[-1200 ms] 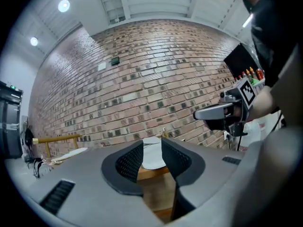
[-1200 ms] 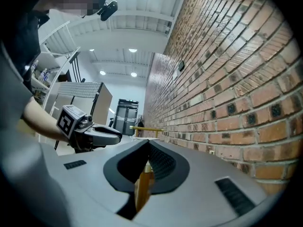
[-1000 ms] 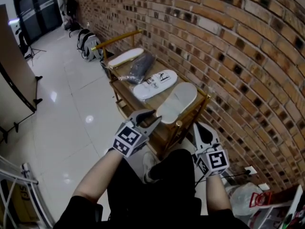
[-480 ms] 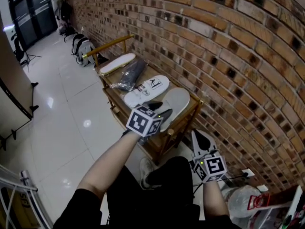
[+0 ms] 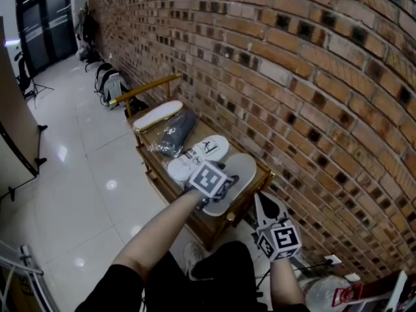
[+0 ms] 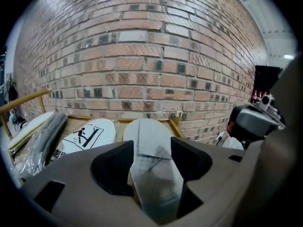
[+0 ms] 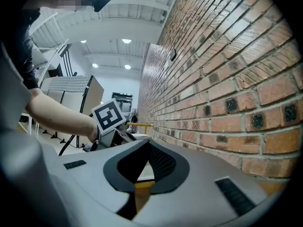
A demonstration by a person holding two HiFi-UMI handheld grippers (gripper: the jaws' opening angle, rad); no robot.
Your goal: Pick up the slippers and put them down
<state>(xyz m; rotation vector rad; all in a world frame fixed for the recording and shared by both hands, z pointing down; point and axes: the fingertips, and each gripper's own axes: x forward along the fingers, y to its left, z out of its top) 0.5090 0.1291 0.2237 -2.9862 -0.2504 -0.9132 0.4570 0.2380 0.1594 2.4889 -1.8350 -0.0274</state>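
Plainly, the pale grey, flat, thin-soled fabric slipper (image 5: 243, 169) lies sole-up at the near end of the low wooden rack (image 6: 119, 120), lengthwise, its heel end pointing off the rack's front edge. It looks light and floppy, likely to bend or droop if taken by one tip, with a lightly textured sole that should not slip much. A pinch across the narrow waist, or on the heel edge with the sole kept flat, seems the best hold.

Over that heel end hangs the left hand-held gripper (image 6: 152, 142). Its jaws have just been opening and stand wide apart, with the slipper between them, the pads apparently not pressing on it. Further along the rack lies a white slipper with a black walking-figure print (image 6: 87, 136), then a dark grey wrapped bundle (image 6: 45, 138). Behind the rack rises the red brick wall (image 6: 156, 56). Off the rack's near end, the right hand-held gripper (image 7: 148, 148) is closed and empty.
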